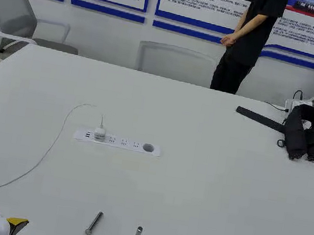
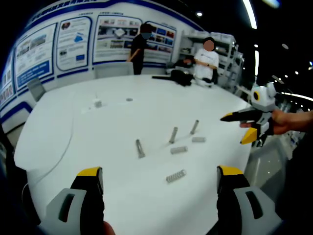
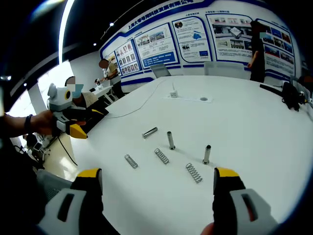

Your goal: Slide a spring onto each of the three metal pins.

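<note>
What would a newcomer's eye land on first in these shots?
Three bare metal pins near the front edge of the white table: the left pin lies flat, the middle pin and right pin stand upright. The springs lie loose just in front, none on a pin. The left gripper and right gripper are held to either side, jaws wide open.

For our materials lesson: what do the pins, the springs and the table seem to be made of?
The pins look like steel: smooth, grey, with a dull shine. The springs are thin coiled wire, grey, likely steel too. The table is plain white, smooth and matt; perhaps laminate or painted board, unclear which.
</note>
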Action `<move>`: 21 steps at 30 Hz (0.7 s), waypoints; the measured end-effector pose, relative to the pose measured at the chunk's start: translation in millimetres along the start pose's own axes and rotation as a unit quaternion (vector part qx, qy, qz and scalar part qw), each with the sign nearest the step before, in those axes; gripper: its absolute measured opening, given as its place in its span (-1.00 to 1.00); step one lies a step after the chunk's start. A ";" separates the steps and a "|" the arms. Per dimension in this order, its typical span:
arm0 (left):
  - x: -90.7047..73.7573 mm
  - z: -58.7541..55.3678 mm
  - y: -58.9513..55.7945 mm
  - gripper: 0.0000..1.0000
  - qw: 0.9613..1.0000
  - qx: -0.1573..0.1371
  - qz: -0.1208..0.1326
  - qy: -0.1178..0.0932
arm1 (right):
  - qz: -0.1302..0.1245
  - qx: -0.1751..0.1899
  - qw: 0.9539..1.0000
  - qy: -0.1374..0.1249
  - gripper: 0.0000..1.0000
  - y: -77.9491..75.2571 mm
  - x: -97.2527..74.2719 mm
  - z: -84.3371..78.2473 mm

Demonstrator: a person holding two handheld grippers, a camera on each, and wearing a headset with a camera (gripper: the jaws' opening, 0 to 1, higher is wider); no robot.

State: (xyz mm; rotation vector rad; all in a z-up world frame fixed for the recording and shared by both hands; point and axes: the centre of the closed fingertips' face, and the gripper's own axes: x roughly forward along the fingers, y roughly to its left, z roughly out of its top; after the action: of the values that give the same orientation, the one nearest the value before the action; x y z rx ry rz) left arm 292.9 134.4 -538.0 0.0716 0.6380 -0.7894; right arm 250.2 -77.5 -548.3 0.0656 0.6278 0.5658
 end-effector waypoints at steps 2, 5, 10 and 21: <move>-0.3 -2.2 0.6 0.96 1.000 -0.002 0.000 0.002 | 0.001 -0.001 1.000 0.002 0.92 1.4 0.9 -0.8; -0.3 -4.0 1.0 0.96 1.000 -0.003 0.000 0.004 | 0.000 -0.001 1.000 0.004 0.93 1.4 1.2 -1.9; 2.3 -4.5 3.9 0.96 1.000 -0.003 0.000 0.008 | -0.003 0.000 1.000 0.006 0.93 -1.2 0.3 -3.8; 18.6 -3.7 8.7 0.93 1.000 -0.007 -0.007 0.013 | -0.013 0.009 1.000 0.016 0.93 -4.5 -4.8 -12.0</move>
State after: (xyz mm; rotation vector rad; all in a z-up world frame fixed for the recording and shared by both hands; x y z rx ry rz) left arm 306.7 129.8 -553.0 0.0651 0.6681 -0.7993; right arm 242.3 -85.1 -556.5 0.0663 0.6637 0.5367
